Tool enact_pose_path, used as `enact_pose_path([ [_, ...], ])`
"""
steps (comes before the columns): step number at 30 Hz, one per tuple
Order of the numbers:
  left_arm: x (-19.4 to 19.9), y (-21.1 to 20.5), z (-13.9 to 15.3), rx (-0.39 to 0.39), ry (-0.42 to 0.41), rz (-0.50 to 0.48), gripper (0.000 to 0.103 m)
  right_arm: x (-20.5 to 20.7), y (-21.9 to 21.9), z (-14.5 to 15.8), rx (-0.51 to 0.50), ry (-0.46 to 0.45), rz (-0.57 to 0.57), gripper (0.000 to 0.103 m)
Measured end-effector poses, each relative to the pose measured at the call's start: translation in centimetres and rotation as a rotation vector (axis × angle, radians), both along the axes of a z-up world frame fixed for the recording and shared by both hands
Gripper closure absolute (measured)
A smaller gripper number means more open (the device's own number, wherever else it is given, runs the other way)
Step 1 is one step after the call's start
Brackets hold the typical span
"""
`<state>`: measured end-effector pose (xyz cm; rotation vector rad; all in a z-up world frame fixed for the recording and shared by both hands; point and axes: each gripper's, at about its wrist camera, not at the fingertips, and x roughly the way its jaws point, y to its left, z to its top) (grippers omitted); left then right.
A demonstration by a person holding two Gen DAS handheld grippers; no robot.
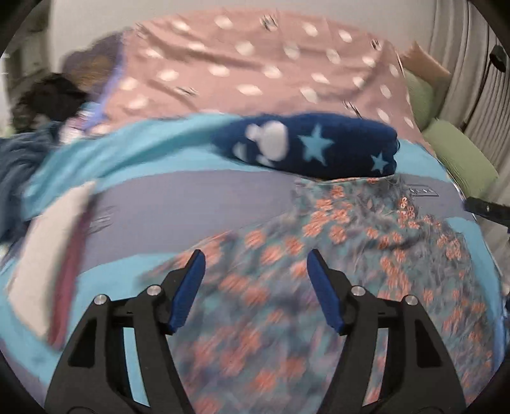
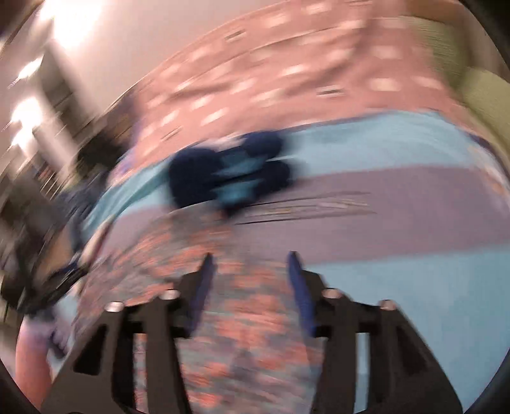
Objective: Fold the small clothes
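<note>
Both grippers' jaws spread, empty, over the floral garment [image 1: 318, 286]; label unreadable.

A bed fills both views, covered by a pink spread [image 1: 255, 63] with white spots and, nearer, a blue and grey striped sheet [image 1: 191, 197]. Green cushions [image 1: 459, 159] lie at its right edge, beside pale pleated curtains [image 1: 471, 63]. A plain light wall [image 1: 95, 19] stands behind. Bright lights [image 2: 73, 22] glare at the upper left of the blurred right view.
</note>
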<state>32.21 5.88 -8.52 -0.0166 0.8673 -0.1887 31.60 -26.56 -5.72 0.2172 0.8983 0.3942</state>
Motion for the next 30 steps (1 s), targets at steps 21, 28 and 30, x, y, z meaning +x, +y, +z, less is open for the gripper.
enact_pose_path([
  [21, 7.8, -3.6, -3.7, 0.027, -0.001, -0.073, 0.100, 6.5, 1.9, -4.3, -0.084, 0.044, -0.141, 0.093],
  [28, 0.9, -0.7, -0.1, -0.013, -0.116, -0.086, 0.063, -3.4, -0.6, -1.4, -0.009, -0.055, -0.041, 0.075],
  [30, -1.4, -0.4, -0.7, 0.017, -0.091, -0.109, 0.057, -5.3, -0.6, -3.1, -0.064, -0.004, -0.043, 0.070],
])
